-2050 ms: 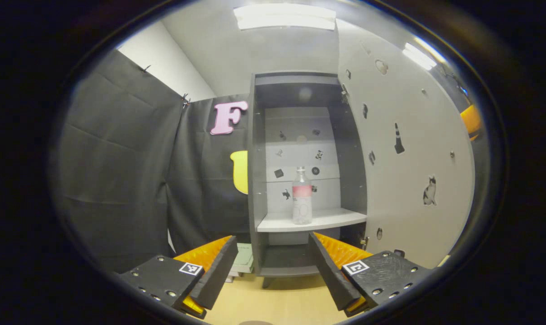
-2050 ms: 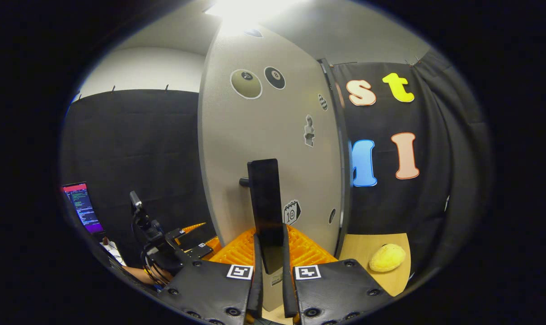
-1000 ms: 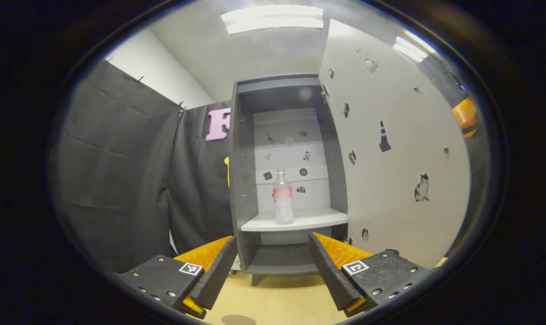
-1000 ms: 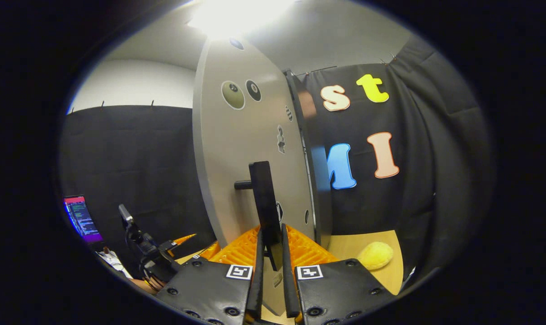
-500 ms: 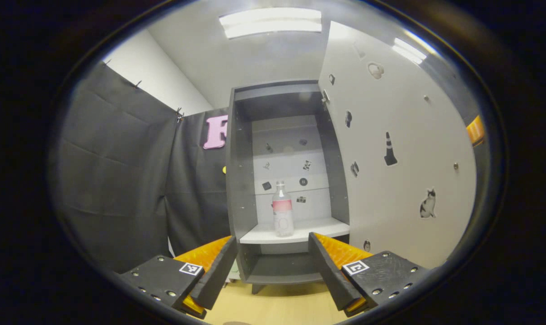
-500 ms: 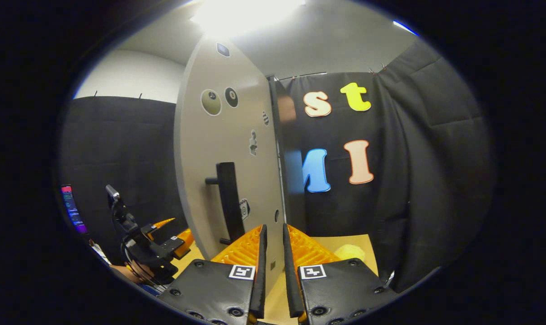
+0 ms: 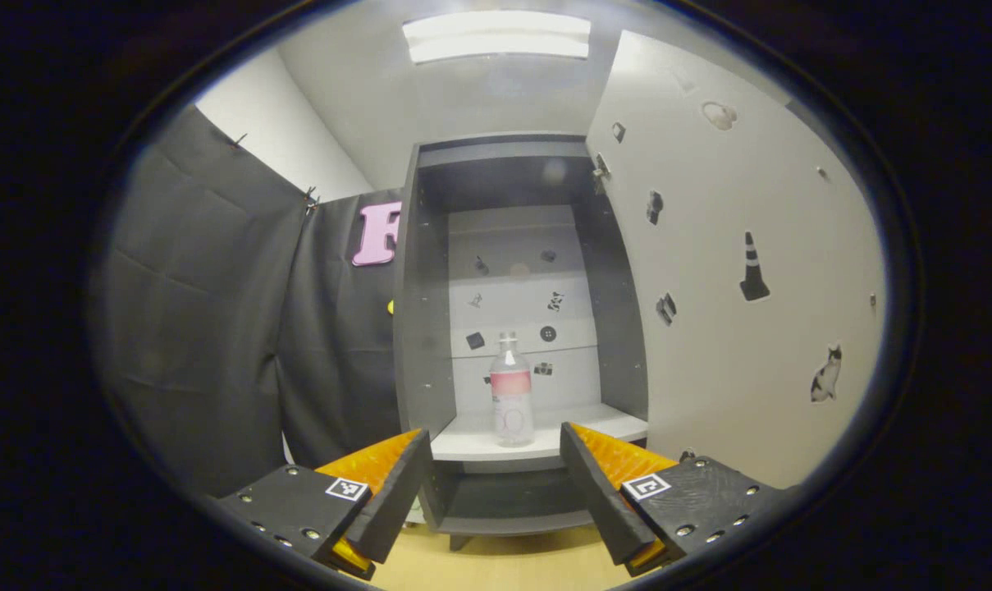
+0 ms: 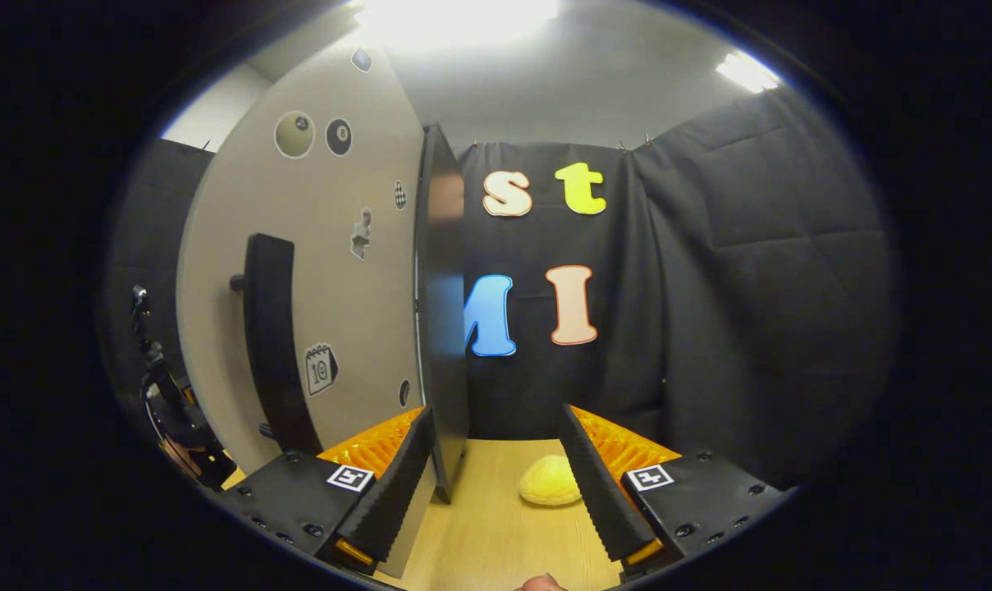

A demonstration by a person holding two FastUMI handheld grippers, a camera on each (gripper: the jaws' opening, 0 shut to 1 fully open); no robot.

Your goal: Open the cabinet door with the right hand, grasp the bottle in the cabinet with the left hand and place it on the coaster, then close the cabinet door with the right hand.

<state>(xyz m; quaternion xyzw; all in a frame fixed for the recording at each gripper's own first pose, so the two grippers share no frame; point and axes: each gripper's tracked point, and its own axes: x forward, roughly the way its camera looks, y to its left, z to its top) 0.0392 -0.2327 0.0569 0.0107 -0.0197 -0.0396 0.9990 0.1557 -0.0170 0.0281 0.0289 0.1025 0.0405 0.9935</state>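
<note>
In the left gripper view, the left gripper (image 7: 491, 492) hangs with fingers spread wide and empty, facing the cabinet (image 7: 420, 328). Beyond them, a clear bottle (image 7: 512, 400) with a pink label, its writing unreadable, stands upright on the white shelf (image 7: 586, 427). The cabinet door (image 7: 742, 328) stands open. In the right gripper view, the right gripper (image 8: 496, 501) is spread open over the table (image 8: 487, 533), its near finger beside the door's handle (image 8: 278, 345), a yellow lump (image 8: 550, 481) beyond.

left gripper (image 7: 489, 492): fingers spread wide, holding nothing | cabinet (image 7: 430, 328): door (image 7: 742, 328) swung open to the right | bottle (image 7: 511, 402): clear, pink band, upright on white shelf (image 7: 471, 443), beyond the fingertips | table (image 7: 504, 566): wooden, below
</note>
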